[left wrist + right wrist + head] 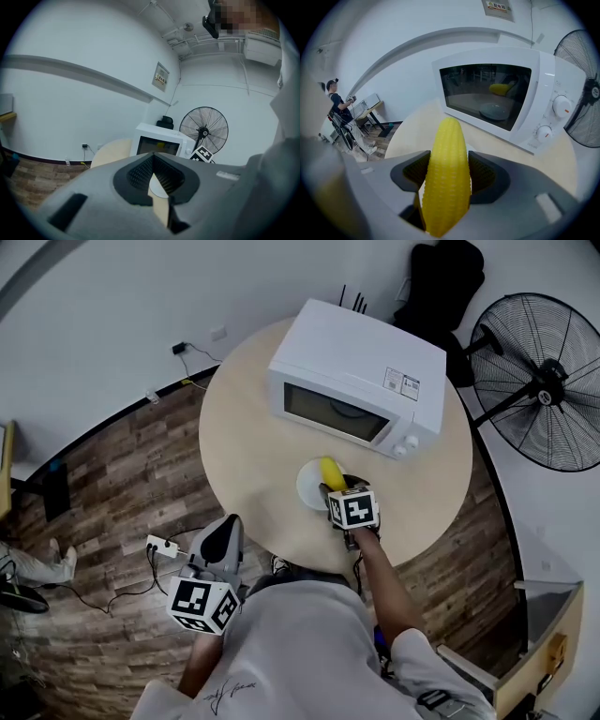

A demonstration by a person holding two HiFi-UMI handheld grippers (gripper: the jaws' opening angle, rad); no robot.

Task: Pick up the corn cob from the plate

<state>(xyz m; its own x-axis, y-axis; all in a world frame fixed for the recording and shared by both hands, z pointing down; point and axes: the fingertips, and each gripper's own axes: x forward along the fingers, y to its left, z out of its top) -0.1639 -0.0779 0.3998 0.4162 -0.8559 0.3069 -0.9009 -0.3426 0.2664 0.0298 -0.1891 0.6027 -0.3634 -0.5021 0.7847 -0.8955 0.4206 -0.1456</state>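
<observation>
Seen from the head view, most of the corn (328, 468) is hidden under the right gripper (334, 489). Only its yellow tip shows, over the plate (307, 486). Can't tell if it's clear of the plate or still touching. In the right gripper view the cob blocks nearly all of the plate, and the cob's butt end is cut off low btwn the jaws. There's a yellow blob in the microwave (361, 390) door glass, either a reflection or sth inside; can't tell which.

The corn's long axis runs along the jaws, tip pointing away from the gripper toward the microwave. Both pads are clamped on its sides.

The left gripper (153, 161) is off the table (244, 427), over the floor and close to the person's body. Its fingers are closed tip to tip w/ nothing btwn them.

Count: 1 corn, 1 plate, 1 microwave, 1 table, 1 fan (544, 381), 2 grippers.
</observation>
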